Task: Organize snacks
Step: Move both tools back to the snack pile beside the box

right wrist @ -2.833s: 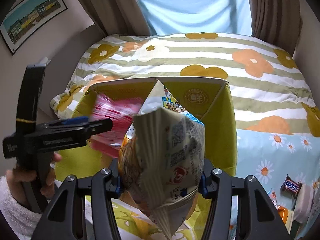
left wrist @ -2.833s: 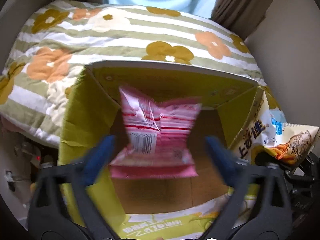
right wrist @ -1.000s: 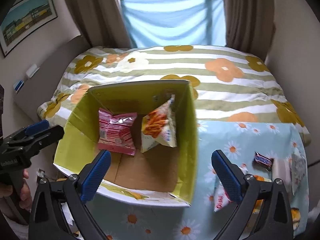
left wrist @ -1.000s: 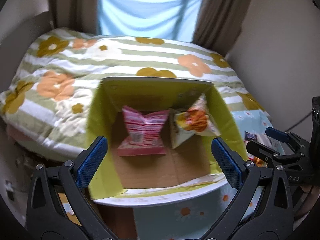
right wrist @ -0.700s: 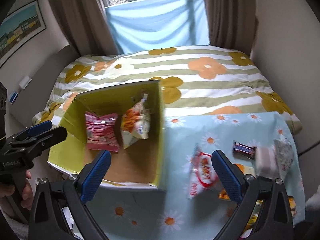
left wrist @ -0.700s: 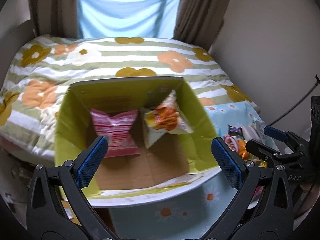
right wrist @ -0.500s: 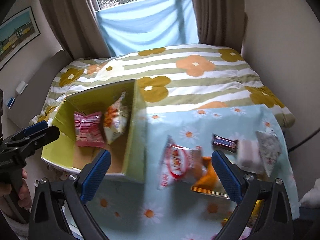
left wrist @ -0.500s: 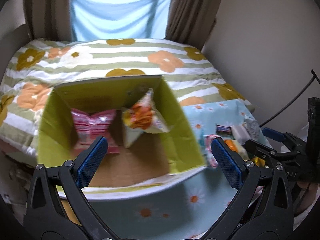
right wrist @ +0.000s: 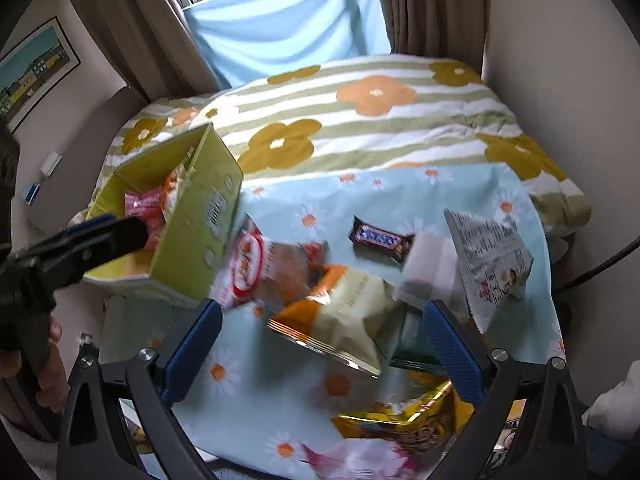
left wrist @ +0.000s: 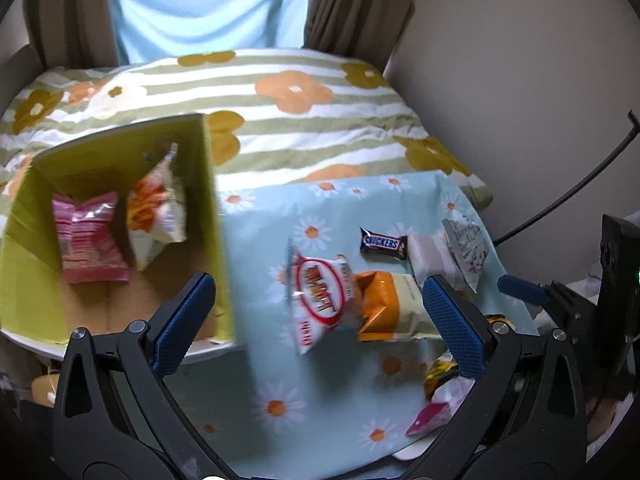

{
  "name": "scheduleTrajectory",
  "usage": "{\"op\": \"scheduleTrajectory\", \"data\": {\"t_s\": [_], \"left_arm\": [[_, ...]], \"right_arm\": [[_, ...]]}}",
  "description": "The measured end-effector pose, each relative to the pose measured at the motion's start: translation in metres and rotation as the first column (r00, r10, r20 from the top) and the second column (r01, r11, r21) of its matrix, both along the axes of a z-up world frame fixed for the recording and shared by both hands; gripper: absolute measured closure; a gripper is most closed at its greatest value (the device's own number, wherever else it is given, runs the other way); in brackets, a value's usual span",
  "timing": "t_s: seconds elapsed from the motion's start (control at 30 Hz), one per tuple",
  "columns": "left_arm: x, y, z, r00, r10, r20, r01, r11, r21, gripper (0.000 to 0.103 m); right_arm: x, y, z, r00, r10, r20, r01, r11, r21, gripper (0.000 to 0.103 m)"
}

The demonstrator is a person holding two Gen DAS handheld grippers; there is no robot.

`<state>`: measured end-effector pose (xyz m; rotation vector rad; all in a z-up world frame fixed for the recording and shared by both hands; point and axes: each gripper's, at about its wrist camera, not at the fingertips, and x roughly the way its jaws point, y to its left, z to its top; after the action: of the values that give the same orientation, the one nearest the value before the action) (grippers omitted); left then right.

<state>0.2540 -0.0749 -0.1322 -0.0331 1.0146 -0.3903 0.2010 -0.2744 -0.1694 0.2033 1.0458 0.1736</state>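
An open yellow-green cardboard box (left wrist: pixel 216 216) (right wrist: pixel 200 216) holds a pink packet (left wrist: pixel 86 236) and an orange-printed chip bag (left wrist: pixel 158 208). On the daisy cloth lie a white bag with a red ring (left wrist: pixel 320 296) (right wrist: pixel 256 264), an orange and cream bag (left wrist: pixel 394 308) (right wrist: pixel 340 312), a Snickers bar (left wrist: pixel 382 243) (right wrist: pixel 380 238), a white block (right wrist: pixel 432 268) and a silver printed packet (right wrist: pixel 488 260). My left gripper (left wrist: pixel 320 316) hangs open above the white bag. My right gripper (right wrist: pixel 320 344) is open over the orange and cream bag. Neither holds anything.
A gold foil bag (right wrist: pixel 404 416) and a pink wrapper (left wrist: pixel 430 418) lie at the cloth's near edge. A striped floral bedspread (right wrist: pixel 360 120) lies behind, with curtains and a wall on the right. A black cable (left wrist: pixel 580 184) runs along the right wall. A hand (right wrist: pixel 48 368) grips the left tool.
Both grippers let go of their bags into the box, then pulled back and swung right. The view now centres on the loose snacks on the cloth.
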Motion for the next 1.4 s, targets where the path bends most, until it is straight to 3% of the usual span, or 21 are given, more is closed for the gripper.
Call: {"op": "scheduleTrajectory", "data": {"t_s": [0.27,0.53,0.63,0.83,1.1,1.2,1.27,1.4], "left_arm": [[0.042,-0.049,-0.043,0.987,-0.035,-0.158,0.056,0.990,0.127,0.000],[0.073,-0.072,-0.099,0.948,-0.085,-0.305,0.156,0.964,0.215,0.004],[0.077,-0.082,-0.108,0.950,-0.118,-0.290,0.206,0.932,0.298,0.004],[0.086,-0.094,-0.122,0.928,-0.179,-0.326,0.282,0.911,0.302,0.006],[0.094,-0.094,-0.153,0.873,-0.188,-0.451,0.344,0.891,0.295,0.010],[0.093,-0.093,-0.162,0.848,-0.186,-0.497,0.350,0.900,0.259,0.011],[0.092,-0.092,-0.165,0.840,-0.183,-0.510,0.347,0.905,0.247,0.020],[0.089,-0.089,-0.163,0.844,-0.191,-0.501,0.345,0.909,0.234,0.024]], "right_arm": [[0.004,-0.016,-0.025,0.999,0.007,-0.049,-0.004,0.998,0.058,0.003],[0.017,-0.015,-0.053,0.992,-0.056,-0.115,0.068,0.993,0.100,0.003],[0.022,-0.010,-0.061,0.988,-0.082,-0.132,0.096,0.990,0.105,0.003],[0.028,-0.004,-0.069,0.982,-0.116,-0.151,0.131,0.987,0.091,0.003],[0.034,0.003,-0.075,0.980,-0.126,-0.156,0.135,0.990,0.047,0.003],[0.036,0.004,-0.078,0.979,-0.126,-0.159,0.134,0.990,0.039,0.003],[0.037,0.004,-0.079,0.979,-0.128,-0.161,0.135,0.990,0.035,0.003],[0.038,0.002,-0.082,0.977,-0.132,-0.166,0.138,0.990,0.030,0.003]]}}
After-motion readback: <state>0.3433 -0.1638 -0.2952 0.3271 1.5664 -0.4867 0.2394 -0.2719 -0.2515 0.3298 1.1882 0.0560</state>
